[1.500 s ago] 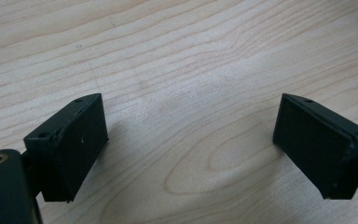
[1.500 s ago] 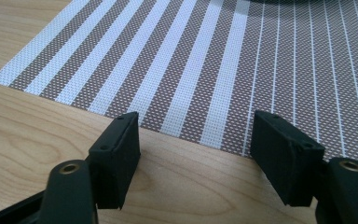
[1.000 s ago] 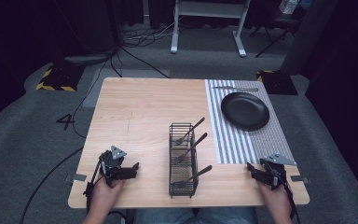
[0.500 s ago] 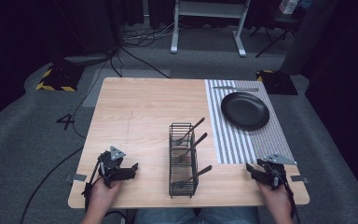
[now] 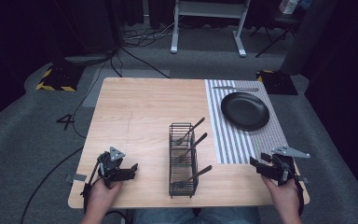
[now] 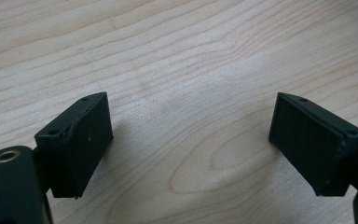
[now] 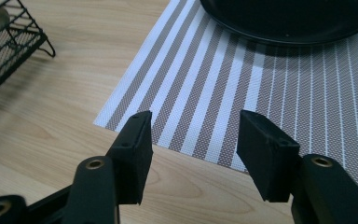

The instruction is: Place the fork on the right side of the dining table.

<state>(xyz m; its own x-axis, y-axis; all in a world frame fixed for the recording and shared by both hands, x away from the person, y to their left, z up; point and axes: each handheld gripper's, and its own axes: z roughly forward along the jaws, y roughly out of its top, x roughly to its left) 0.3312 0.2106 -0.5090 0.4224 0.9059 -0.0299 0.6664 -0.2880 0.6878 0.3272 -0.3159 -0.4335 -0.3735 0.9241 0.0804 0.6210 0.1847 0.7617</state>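
A black wire caddy stands near the table's front middle with three dark-handled utensils leaning in it. A black plate rests on a striped placemat at the right, with a piece of silver cutlery lying beyond it. My left gripper rests at the front left, open, with bare wood between its jaws. My right gripper sits at the front right, open, over the placemat's near edge, with the plate ahead and the caddy's corner to the left.
The wooden table is bare across its left and far middle. Grey floor surrounds it, with cables, a desk frame behind and a yellow-black striped block at the left.
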